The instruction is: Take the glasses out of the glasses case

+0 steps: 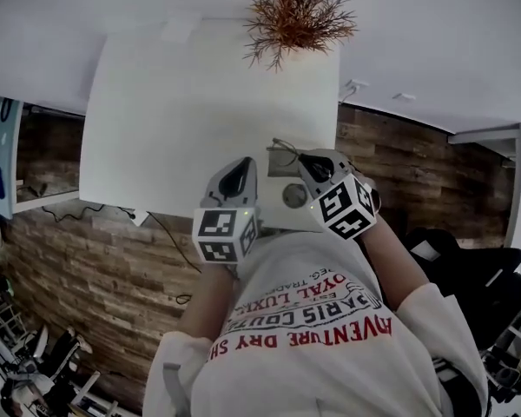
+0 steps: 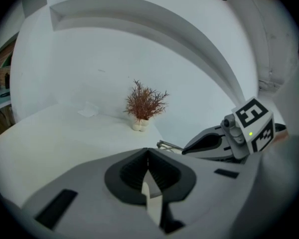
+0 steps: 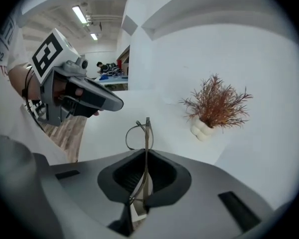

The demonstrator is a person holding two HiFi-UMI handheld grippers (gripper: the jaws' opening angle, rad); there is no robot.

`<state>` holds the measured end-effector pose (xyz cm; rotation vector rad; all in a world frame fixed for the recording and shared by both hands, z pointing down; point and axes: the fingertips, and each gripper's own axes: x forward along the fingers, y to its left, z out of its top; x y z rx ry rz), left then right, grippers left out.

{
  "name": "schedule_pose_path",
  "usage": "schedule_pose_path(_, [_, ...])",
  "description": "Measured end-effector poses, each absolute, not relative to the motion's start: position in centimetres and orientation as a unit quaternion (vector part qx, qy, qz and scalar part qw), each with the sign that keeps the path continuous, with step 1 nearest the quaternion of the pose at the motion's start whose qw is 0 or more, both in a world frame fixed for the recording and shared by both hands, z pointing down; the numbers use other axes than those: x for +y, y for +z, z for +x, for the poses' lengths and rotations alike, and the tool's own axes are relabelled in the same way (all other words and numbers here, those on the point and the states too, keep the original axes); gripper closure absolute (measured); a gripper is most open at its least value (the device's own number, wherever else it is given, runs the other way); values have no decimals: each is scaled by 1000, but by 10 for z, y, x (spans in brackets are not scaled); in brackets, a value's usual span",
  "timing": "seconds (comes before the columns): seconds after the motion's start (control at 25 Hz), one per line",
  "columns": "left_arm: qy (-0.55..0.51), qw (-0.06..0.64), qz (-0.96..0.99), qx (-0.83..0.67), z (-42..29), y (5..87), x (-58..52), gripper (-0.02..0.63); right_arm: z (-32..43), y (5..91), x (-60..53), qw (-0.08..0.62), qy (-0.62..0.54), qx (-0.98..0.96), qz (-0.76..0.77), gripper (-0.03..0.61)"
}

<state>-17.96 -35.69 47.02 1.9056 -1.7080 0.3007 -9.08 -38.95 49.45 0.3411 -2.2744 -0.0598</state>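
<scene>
The glasses (image 3: 146, 133), a thin wire frame, were pinched between the jaws of the right gripper (image 3: 146, 153). In the right gripper view they stood edge-on at the middle of the frame. One temple ran down through the closed jaws, and a lens loop curved out to the left above the white table (image 3: 164, 113). In the head view the frame showed as a fine wire (image 1: 284, 149) just above the right gripper (image 1: 307, 158), right of centre and over the table's near edge. In the left gripper view it poked out leftward (image 2: 164, 145) from the tip of the right gripper (image 2: 186, 149) at the lower right. The left gripper (image 2: 148, 152) had its jaws pressed together with nothing between them. It was held just beside the right one, at lower centre-left in the head view (image 1: 241, 167) and at the upper left in the right gripper view (image 3: 115, 103). A small plant (image 1: 295, 11) with rust-brown twigs in a white pot stood at the far edge of the table (image 1: 200, 102), top centre of the head view. A small pale object (image 2: 88, 109) lay to its left; what it was could not be told. A wooden floor (image 1: 95, 268) lay around the table, and the person's white printed shirt (image 1: 313, 337) filled the bottom of the head view.
</scene>
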Motion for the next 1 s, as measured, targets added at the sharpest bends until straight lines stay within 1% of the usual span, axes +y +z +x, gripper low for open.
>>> schedule_pose_path(0.24, [99,222,741,-626,-190,425,-361,614,-91,438,-386,315,-6,-916,248,552])
schedule_pose_path(0.4, [109,176,770,-603,-187,402,-359,614,-89,410,-381,260,-7,-911,321,552])
schedule_pose_path(0.6, [109,121,798,-581,-184,370,-350,614,-86,380,-369,190,16,-904,382,552])
schedule_pose_path(0.84, [83,94,809,-575,-183,351,-332,614,-77,356,-348,114,41,-892,436,552])
schedule_pose_path(1.0, [73,86,815,-568,-183,346,-321,614,-79,347,-338,91,38,-887,451,552])
